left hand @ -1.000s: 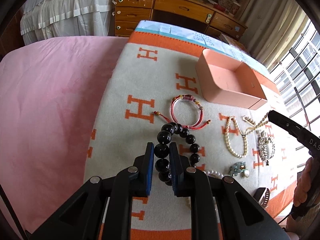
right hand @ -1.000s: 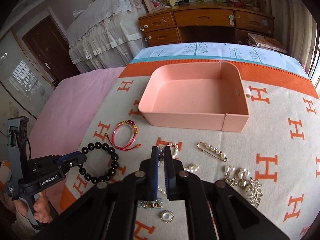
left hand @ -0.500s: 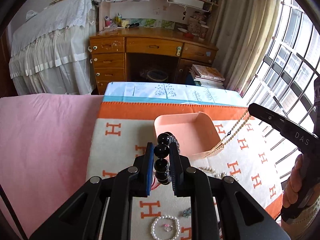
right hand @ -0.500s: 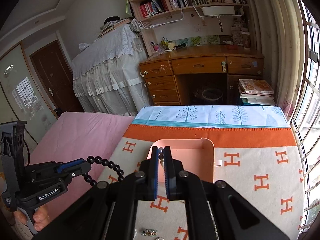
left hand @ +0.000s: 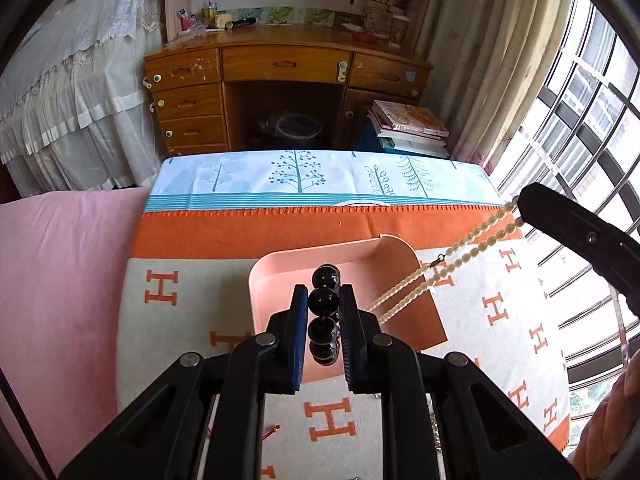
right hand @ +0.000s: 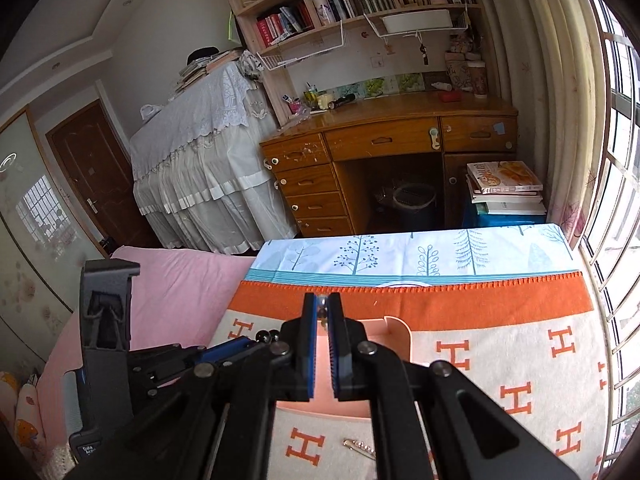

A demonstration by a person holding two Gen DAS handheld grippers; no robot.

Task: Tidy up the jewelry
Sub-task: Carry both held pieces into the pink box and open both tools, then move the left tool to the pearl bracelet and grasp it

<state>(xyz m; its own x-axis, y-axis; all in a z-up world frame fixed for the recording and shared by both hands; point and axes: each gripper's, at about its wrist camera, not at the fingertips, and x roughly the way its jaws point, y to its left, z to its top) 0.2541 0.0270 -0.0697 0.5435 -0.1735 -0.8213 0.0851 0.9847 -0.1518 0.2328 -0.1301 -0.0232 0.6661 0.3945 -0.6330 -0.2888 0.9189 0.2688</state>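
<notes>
Left gripper (left hand: pixel 324 300) is clamped on my chunky black glossy bead bracelet (left hand: pixel 325 312), hanging above the shallow peach plastic tray (left hand: pixel 280 280) on the orange-and-cream blanket (left hand: pixel 180 240). Right gripper (right hand: pixel 322 312) is nearly closed, pinching what I take for the clasp of the long cream pearl necklace (left hand: pixel 460 256), which trails taut into the tray. Beads: hard, slick, prone to roll; strand limp, best held near its end.
</notes>
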